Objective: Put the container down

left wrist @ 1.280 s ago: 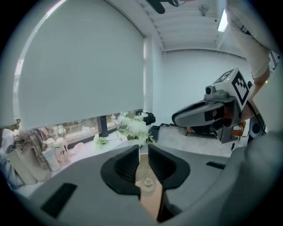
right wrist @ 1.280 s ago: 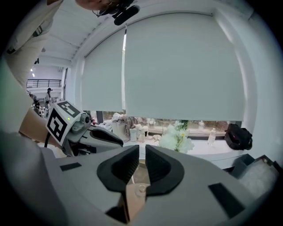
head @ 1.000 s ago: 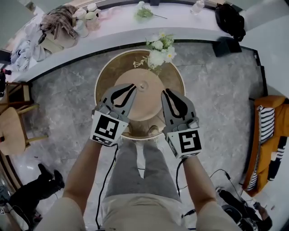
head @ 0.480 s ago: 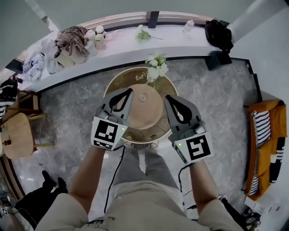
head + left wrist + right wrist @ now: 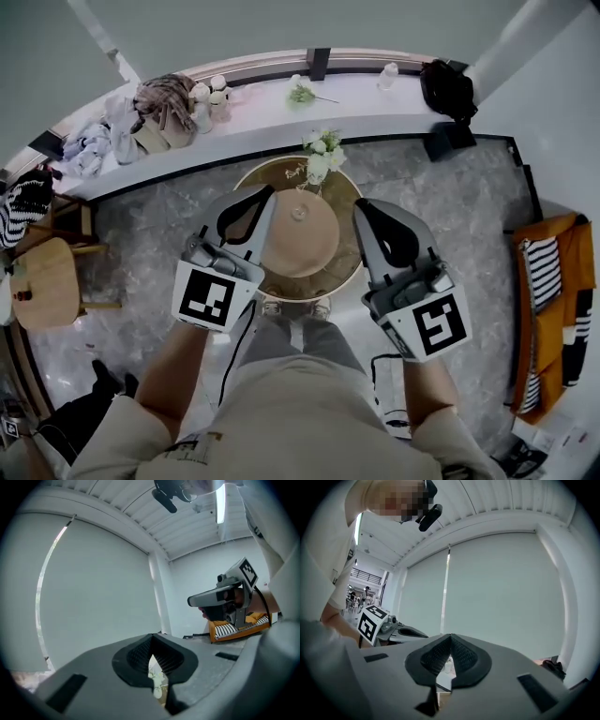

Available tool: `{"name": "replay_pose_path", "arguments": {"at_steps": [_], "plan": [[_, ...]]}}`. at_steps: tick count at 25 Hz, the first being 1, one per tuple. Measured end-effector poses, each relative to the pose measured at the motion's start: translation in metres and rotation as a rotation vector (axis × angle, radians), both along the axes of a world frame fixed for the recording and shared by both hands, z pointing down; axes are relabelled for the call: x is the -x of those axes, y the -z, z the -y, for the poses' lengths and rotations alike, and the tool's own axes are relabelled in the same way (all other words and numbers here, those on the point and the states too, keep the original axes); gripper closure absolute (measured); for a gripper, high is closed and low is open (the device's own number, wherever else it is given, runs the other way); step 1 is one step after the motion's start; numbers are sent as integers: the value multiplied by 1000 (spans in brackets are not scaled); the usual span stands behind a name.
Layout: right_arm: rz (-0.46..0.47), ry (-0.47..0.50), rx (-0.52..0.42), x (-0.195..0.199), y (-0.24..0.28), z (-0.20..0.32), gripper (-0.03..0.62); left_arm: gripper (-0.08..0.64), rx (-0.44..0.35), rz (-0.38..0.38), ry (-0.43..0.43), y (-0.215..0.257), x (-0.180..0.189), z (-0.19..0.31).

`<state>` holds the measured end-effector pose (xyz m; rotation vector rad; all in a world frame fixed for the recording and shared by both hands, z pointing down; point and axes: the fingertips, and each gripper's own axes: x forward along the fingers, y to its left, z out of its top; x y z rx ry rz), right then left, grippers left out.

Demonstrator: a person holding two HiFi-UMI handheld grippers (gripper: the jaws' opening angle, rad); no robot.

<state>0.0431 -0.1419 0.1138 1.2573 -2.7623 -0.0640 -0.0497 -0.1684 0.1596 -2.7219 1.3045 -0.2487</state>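
A round tan container (image 5: 298,242) with a small knob on its lid sits in the middle of a round gold-rimmed table (image 5: 349,274), far below both grippers. In the head view my left gripper (image 5: 266,195) hangs high over the container's left side and my right gripper (image 5: 362,206) over its right side. Neither touches it. Both point about level. The left gripper view shows its jaws (image 5: 152,643) shut with nothing between them, and the right gripper (image 5: 226,595) off to the side. In the right gripper view the jaws (image 5: 450,640) are likewise shut and empty.
A vase of white flowers (image 5: 319,156) stands at the table's far edge. Behind it runs a curved white counter (image 5: 262,105) with bags, jars and a bottle (image 5: 386,75). A wooden chair (image 5: 37,281) is at the left, an orange sofa (image 5: 555,300) at the right.
Both grippers have risen well above the table toward the head camera and moved slightly apart. The container has stayed on the table.
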Motion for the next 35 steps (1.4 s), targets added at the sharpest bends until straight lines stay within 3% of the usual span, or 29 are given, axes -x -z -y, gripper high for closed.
{"name": "replay_pose_path", "arguments": {"at_steps": [3, 6, 15, 35], "plan": [[12, 5, -59, -3, 31, -14, 584, 552, -9, -43, 20, 32, 0, -14], [39, 6, -120, -8, 60, -31, 585, 552, -26, -39, 26, 58, -1, -31], [49, -36, -77, -27, 79, -60, 584, 552, -46, -22, 43, 81, 6, -70], [23, -11, -30, -24, 64, -69, 584, 552, -31, -9, 68, 72, 6, -72]]}}
